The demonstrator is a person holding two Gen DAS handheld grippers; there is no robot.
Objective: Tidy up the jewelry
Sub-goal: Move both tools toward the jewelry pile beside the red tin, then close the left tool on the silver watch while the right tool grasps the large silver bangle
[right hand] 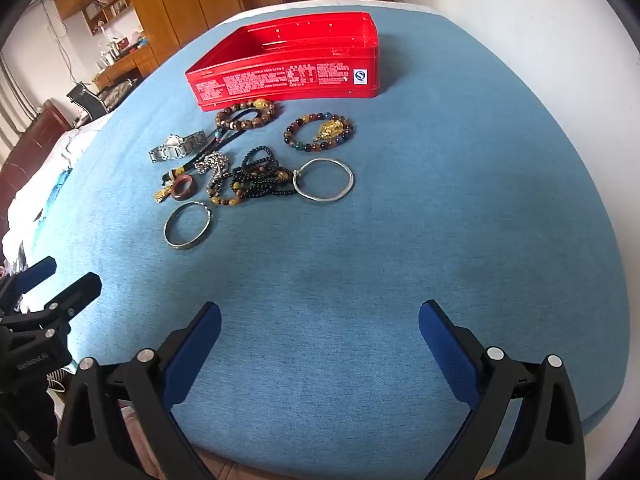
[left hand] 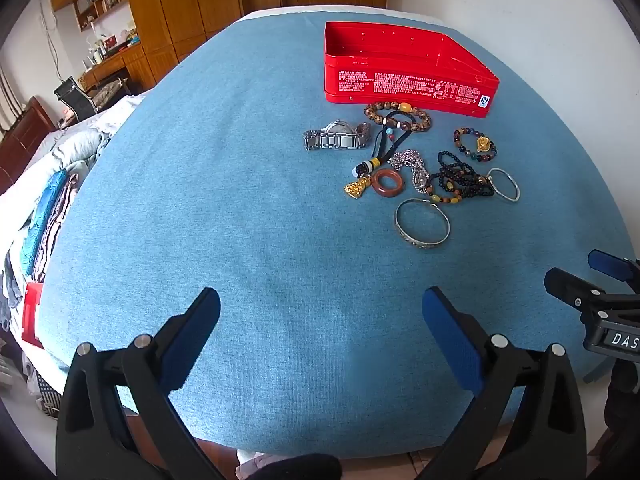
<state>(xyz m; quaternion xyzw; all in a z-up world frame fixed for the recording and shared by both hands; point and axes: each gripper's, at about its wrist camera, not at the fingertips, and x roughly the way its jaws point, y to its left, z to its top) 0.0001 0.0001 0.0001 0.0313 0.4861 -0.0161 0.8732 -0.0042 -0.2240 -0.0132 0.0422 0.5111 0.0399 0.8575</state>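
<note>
An open red tin [left hand: 408,82] [right hand: 288,80] sits at the far side of the blue cloth. In front of it lies a pile of jewelry: a steel watch [left hand: 336,141] [right hand: 178,147], a brown bead bracelet [left hand: 398,117] [right hand: 246,114], a colourful bead bracelet with a gold charm [left hand: 475,146] [right hand: 318,132], black beads [left hand: 460,180] [right hand: 260,178], a thin silver bangle [left hand: 505,184] [right hand: 323,180], an engraved silver bangle [left hand: 422,227] [right hand: 188,225] and a reddish ring [left hand: 387,184] [right hand: 184,189]. My left gripper [left hand: 320,316] and right gripper [right hand: 320,328] are open and empty, near the front edge, well short of the pile.
The table [left hand: 200,200] [right hand: 460,200] is covered in blue cloth. A bed with folded clothes [left hand: 48,208] lies to the left. Wooden wardrobes [left hand: 180,0] and a desk stand behind. A white wall [right hand: 520,8] is on the right.
</note>
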